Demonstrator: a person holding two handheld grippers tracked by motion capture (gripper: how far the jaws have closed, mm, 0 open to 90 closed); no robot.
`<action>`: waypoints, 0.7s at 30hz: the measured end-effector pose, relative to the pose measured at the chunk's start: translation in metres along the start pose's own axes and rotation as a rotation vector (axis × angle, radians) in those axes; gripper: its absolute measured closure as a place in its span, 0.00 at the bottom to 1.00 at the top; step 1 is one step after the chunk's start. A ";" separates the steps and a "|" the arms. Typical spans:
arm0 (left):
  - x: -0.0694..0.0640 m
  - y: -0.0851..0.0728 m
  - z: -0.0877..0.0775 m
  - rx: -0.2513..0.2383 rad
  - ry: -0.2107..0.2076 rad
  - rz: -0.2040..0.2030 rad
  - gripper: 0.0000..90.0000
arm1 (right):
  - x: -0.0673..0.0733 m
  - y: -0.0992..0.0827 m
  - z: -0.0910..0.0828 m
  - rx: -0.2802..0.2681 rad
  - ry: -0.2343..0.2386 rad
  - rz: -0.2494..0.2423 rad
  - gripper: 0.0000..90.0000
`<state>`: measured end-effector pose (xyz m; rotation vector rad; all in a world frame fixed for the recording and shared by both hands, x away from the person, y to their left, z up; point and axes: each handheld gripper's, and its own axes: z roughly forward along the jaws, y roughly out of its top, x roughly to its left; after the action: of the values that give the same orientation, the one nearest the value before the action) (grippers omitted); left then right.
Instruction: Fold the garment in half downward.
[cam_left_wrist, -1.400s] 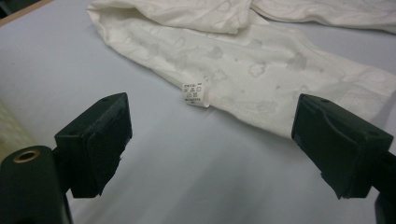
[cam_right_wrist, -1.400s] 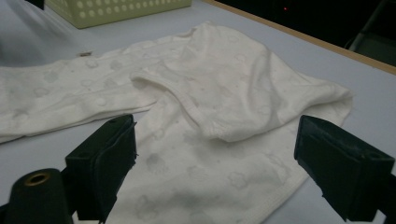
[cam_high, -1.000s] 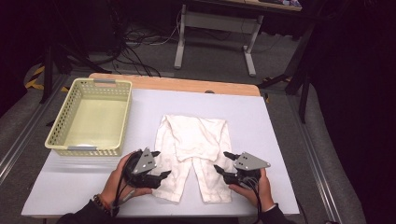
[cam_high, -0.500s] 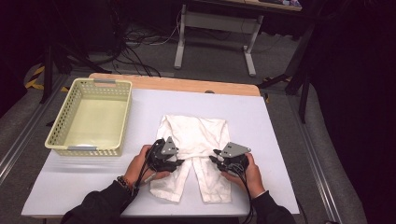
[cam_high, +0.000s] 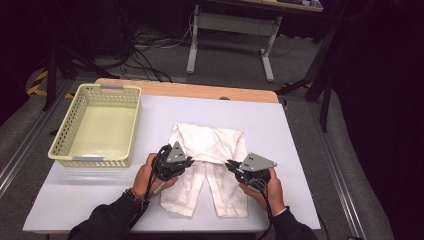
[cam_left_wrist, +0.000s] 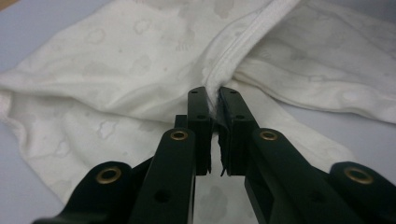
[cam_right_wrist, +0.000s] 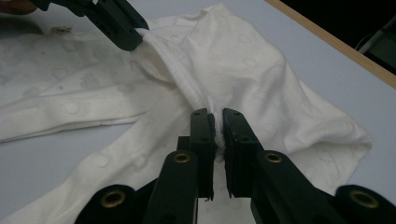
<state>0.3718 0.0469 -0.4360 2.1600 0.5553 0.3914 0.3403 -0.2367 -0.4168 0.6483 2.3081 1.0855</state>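
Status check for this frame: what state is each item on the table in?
White patterned baby trousers: lying flat, waistband folded toward the legs, its hem pinched.
Yellow plastic lattice basket: upright, empty.
Left gripper: just closed on hem.
Right gripper: just closed on hem.

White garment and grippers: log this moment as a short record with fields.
garment: white baby pants, lying on the table, waist edge pulled up
left gripper: jaws just closed, pinching the waistband
right gripper: jaws just closed, pinching the same waistband
basket: yellow, left of the pants, nothing in it
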 end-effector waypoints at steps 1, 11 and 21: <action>-0.002 0.001 -0.005 -0.009 -0.002 0.004 0.94 | 0.002 0.001 -0.004 -0.003 0.006 0.000 0.93; -0.033 0.009 -0.052 -0.063 -0.032 0.106 0.94 | 0.027 0.008 -0.044 -0.062 0.064 -0.019 0.93; -0.060 -0.009 -0.074 -0.046 -0.085 0.142 0.94 | 0.056 -0.003 -0.060 -0.048 0.146 -0.061 0.93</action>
<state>0.2839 0.0702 -0.4045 2.1671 0.3436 0.3831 0.2604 -0.2380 -0.3986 0.4912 2.4003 1.1910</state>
